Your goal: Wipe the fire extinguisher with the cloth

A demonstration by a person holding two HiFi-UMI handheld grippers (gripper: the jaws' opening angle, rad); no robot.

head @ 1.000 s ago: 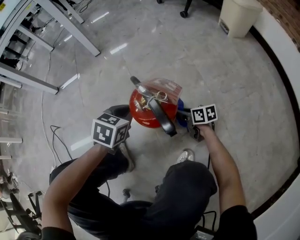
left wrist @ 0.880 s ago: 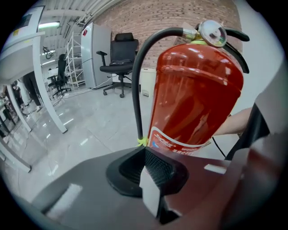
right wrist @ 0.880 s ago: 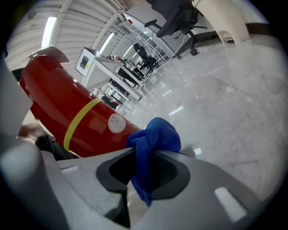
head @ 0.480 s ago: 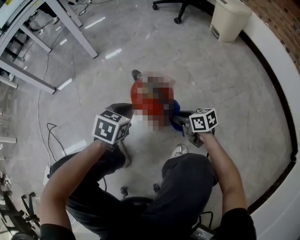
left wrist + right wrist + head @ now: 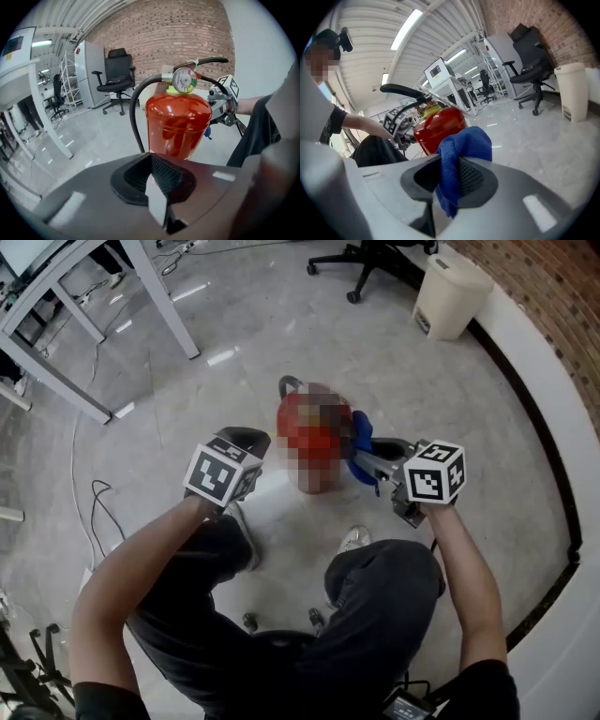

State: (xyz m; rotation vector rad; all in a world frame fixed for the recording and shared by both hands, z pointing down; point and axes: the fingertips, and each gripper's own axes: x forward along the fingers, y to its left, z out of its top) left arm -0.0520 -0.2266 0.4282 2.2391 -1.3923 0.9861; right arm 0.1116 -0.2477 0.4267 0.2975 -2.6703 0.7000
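Blue cloth [image 5: 464, 143] is pinched in the right gripper [image 5: 449, 182], with the fire extinguisher [image 5: 439, 127] just ahead and the closed, empty left gripper [image 5: 157, 190] beyond it; wiping is judged under way, and the cloth must next be pressed along the cylinder.

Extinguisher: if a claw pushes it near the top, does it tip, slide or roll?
The fire extinguisher stands upright on a glossy floor, so a high push would probably tip it sooner than slide it. Its round body would likely roll once down. The metal-looking tank and gauge suggest it is heavy for its size.
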